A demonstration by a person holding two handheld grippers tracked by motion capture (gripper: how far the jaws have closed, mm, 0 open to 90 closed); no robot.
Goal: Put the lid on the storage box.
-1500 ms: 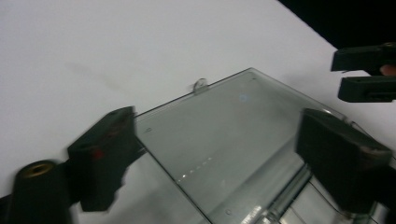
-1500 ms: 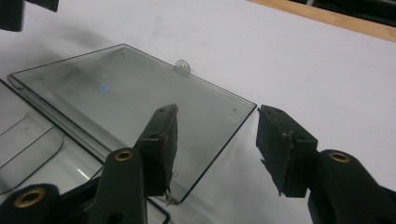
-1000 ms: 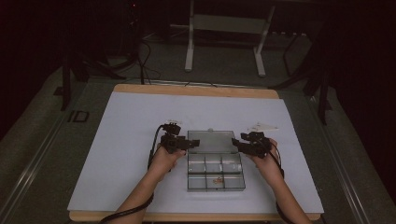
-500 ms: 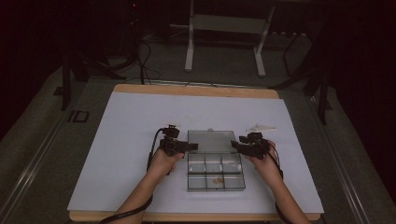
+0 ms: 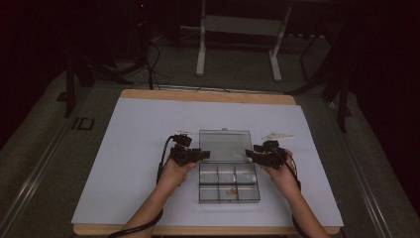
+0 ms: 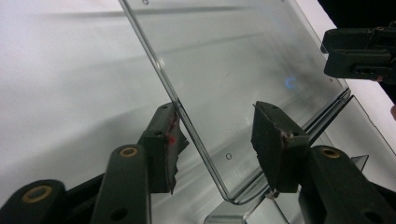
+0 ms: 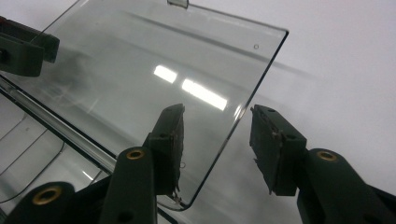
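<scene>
Clear plastic compartment box (image 5: 229,181) lies open at lower centre of the white table (image 5: 124,148).

Left gripper (image 5: 198,154), jaws parted, straddles the left edge of the glossy, round-cornered transparent lid (image 5: 224,145), gripping nothing. Small orange bits (image 5: 231,191) sit in a front compartment. Right gripper (image 5: 251,154) likewise gapes astride the lid's right edge.

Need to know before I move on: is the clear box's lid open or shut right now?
Open. The lid is swung back beyond the compartment tray; each open gripper, left and right, straddles a side edge.
</scene>
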